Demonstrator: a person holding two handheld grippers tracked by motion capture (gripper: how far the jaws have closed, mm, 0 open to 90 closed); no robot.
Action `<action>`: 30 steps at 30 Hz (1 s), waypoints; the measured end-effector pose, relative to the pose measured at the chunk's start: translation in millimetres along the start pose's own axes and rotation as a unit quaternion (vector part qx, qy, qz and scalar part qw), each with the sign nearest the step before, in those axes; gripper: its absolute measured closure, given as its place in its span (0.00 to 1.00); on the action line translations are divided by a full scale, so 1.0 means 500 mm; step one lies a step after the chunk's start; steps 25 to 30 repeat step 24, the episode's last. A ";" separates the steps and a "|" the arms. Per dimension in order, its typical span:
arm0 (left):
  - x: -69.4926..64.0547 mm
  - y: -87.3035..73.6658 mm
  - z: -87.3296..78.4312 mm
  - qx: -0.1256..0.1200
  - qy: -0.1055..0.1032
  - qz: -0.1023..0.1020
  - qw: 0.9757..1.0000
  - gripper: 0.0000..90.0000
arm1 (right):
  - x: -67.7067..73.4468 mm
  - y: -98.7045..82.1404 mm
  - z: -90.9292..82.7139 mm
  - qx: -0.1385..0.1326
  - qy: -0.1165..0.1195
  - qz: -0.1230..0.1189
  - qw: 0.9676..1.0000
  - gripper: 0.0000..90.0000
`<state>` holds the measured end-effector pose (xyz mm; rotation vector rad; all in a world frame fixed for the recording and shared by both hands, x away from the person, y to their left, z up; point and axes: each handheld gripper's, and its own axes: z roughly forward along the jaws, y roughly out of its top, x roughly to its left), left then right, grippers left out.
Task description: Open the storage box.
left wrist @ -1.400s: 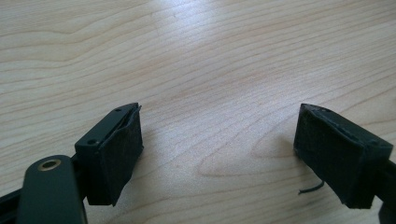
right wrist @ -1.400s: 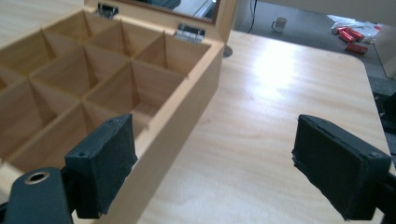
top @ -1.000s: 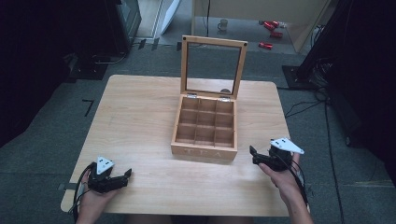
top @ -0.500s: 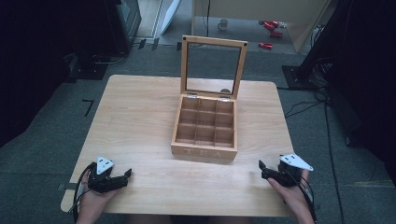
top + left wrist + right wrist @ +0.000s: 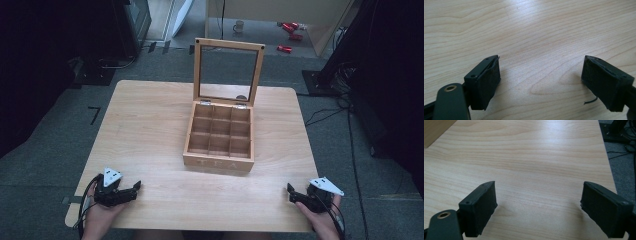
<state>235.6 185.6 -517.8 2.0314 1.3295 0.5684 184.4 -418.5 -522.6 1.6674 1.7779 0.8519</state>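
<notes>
A wooden tea box is sitting mid-table, lid standing upright, ahead of and between both grippers. The left gripper and right gripper are resting empty at the near corners, jaws spread wide; their own views are showing bare table, the right catching a corner of the box.

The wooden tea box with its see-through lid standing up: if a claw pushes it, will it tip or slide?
The wooden tea box is low, wide and flat-bottomed, so it would probably slide rather than tip. Its upright lid hangs on hinges, so a jolt might swing it shut. The clear pane looks breakable.
</notes>
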 end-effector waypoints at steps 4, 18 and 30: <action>0.000 0.000 0.000 0.000 0.000 0.000 1.000 0.18 | 0.001 -0.001 0.002 0.007 -0.004 0.001 1.000 0.14; 0.000 0.000 0.000 0.000 0.000 0.000 1.000 0.18 | 0.002 -0.002 0.006 0.023 -0.004 0.004 1.000 0.14; 0.000 0.000 0.000 0.000 0.000 -0.001 1.000 0.18 | 0.003 -0.002 0.006 0.023 -0.005 0.007 1.000 0.14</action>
